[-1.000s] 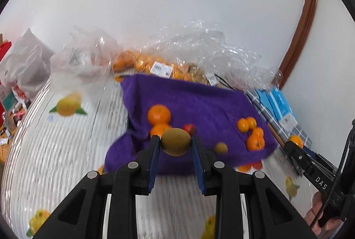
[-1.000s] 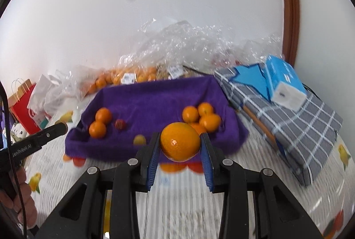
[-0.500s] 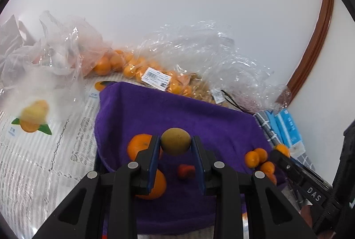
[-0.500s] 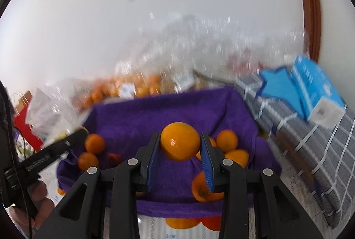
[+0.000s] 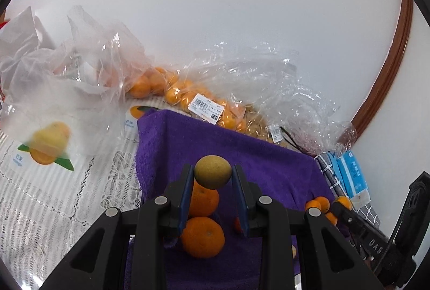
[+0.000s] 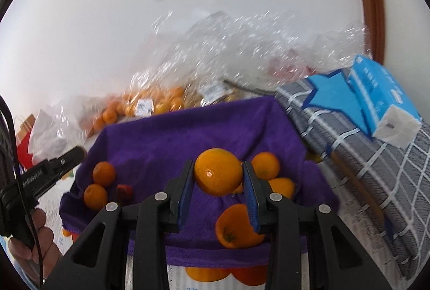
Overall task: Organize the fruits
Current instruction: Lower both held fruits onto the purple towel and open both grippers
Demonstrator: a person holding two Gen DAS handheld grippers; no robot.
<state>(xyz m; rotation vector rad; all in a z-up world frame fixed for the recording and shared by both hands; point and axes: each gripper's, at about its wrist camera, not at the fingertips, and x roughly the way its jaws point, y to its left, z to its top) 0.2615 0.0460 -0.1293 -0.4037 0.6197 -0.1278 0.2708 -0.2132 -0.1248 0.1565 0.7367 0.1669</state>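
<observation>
Left gripper: clenched on a brownish-green fruit, held above two oranges at the left of the purple towel.
Right gripper: grasping a large orange over the towel's right side, above a cluster of oranges.
Backdrop: bagged oranges in clear plastic against the white wall.
</observation>
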